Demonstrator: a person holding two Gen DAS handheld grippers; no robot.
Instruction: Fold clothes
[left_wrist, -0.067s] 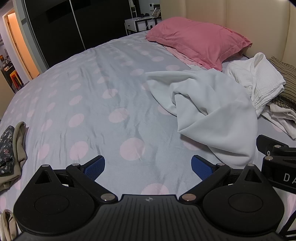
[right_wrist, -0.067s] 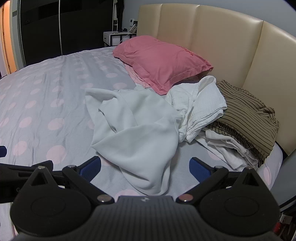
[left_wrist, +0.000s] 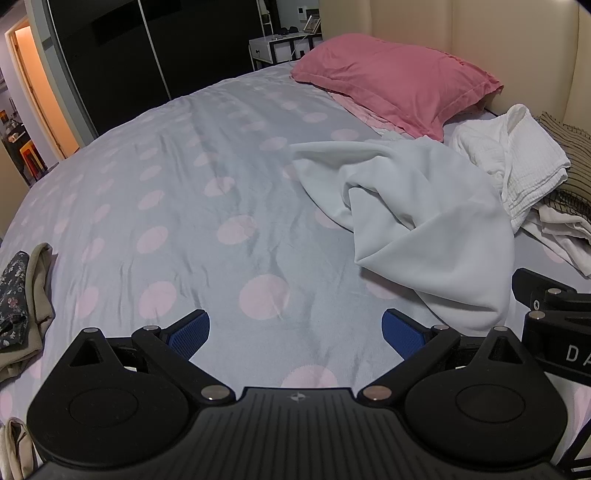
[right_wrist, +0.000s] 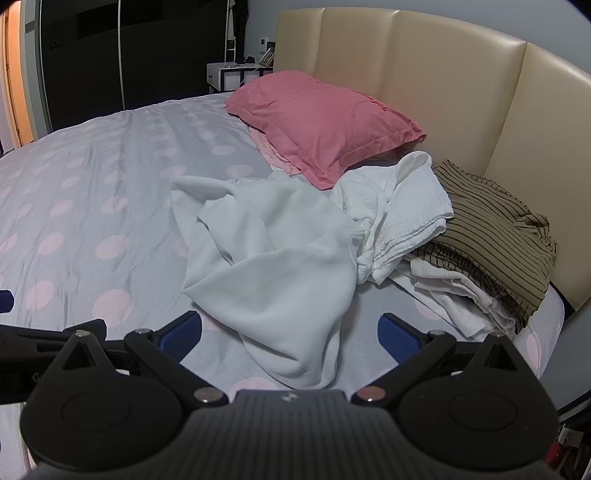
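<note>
Now | left gripper (left_wrist: 295, 332) jaws wide | right gripper (right_wrist: 290, 336) jaws wide, empty | white garment (right_wrist: 273, 266) crumpled

The bedsheet (left_wrist: 207, 206) is thin matt cloth, finely creased. On it, the pale garment (right_wrist: 273, 258) looks smooth and faintly silky. Beside that garment, toward the headboard (right_wrist: 443, 92), the white cloth (right_wrist: 406, 218) has a crinkled, ribbed weave and the brown striped fabric (right_wrist: 495, 236) looks soft and matt. The headboard is glossy padded leather. The pink pillow (right_wrist: 325, 122) is matt cotton.
</note>
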